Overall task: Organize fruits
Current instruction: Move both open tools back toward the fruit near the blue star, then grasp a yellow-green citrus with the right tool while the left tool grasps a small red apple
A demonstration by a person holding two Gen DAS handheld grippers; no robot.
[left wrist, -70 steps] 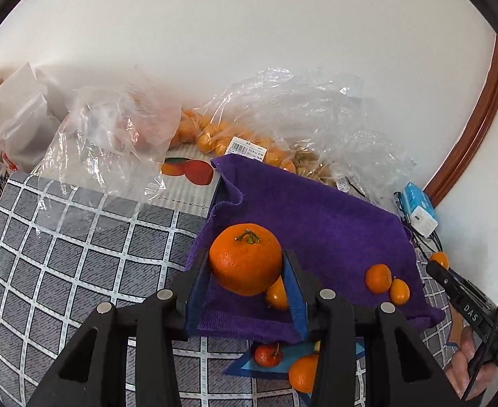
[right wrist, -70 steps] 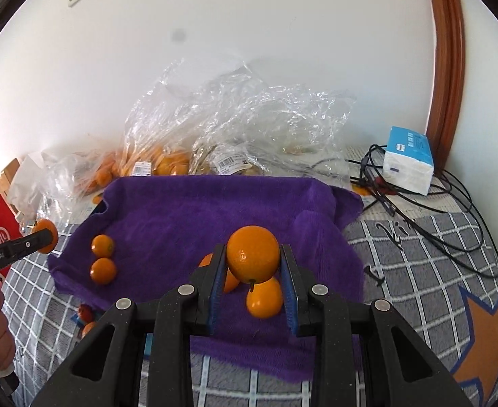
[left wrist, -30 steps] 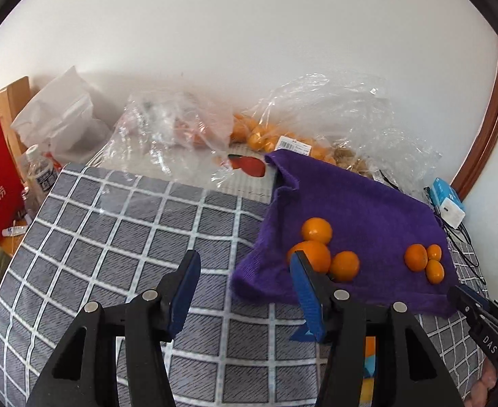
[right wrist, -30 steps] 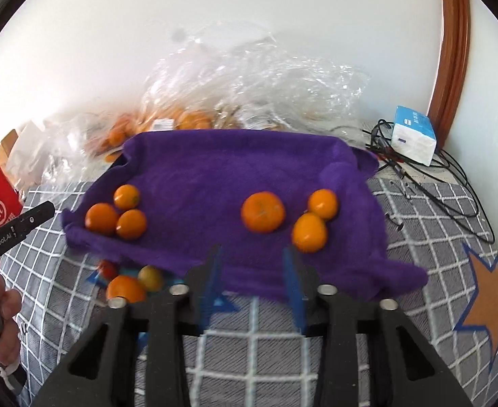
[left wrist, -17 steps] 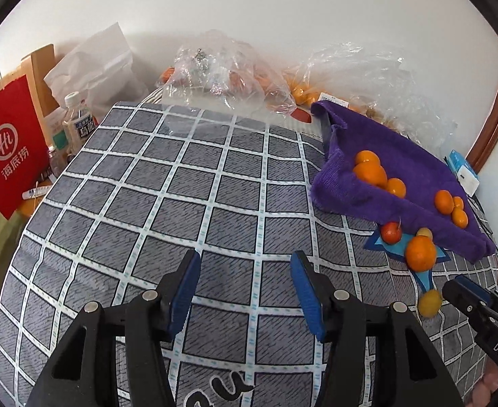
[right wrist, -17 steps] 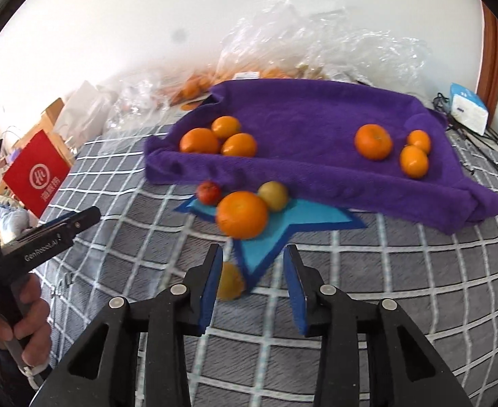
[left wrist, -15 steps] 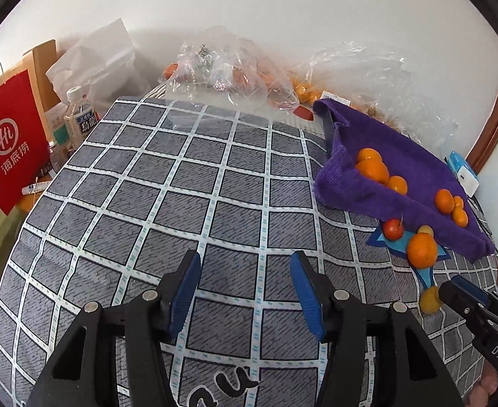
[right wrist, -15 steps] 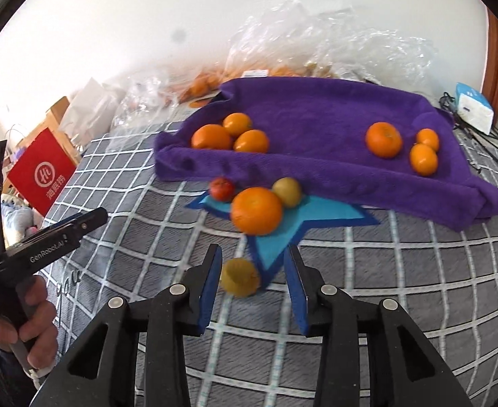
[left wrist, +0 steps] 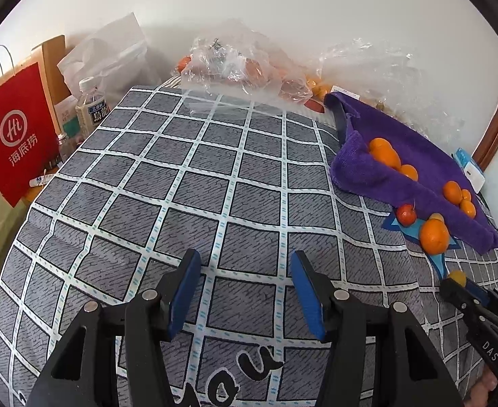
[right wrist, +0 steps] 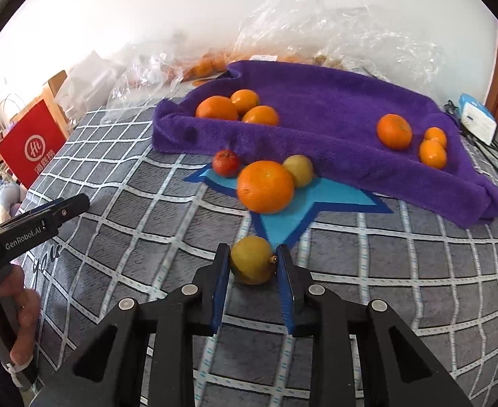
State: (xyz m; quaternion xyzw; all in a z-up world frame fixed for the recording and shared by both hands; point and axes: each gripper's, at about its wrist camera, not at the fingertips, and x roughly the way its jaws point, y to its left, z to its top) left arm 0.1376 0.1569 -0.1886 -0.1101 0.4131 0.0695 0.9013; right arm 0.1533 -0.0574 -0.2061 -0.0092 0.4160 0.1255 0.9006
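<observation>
The right gripper [right wrist: 253,264] has just clamped onto a small yellow-green fruit [right wrist: 251,259] lying on the checked cloth [left wrist: 215,183] at the tip of the blue star patch [right wrist: 284,217]; half a second ago its blue pads stood apart with that fruit only between them, and now both pads press its sides, so it is grasped though not yet lifted. A second ago both grippers were up at the purple towel [right wrist: 333,108]; since then they have pulled back and down toward the loose fruit in front of it. The left gripper [left wrist: 245,291] hangs released over bare cloth with nothing between its pads, its gap unchanged over the last second. On the towel the sorted fruit sits in 2 clusters: 3 oranges [right wrist: 238,108] at its left end and 3 more [right wrist: 415,137] at its right. Just ahead of the towel's edge wait a big orange [right wrist: 265,186], a small red fruit [right wrist: 226,162] and a second yellow-green one [right wrist: 299,170], touching or nearly so. My reading is that the yellow-green fruit goes next to the towel, leaving 3 pieces to move.
</observation>
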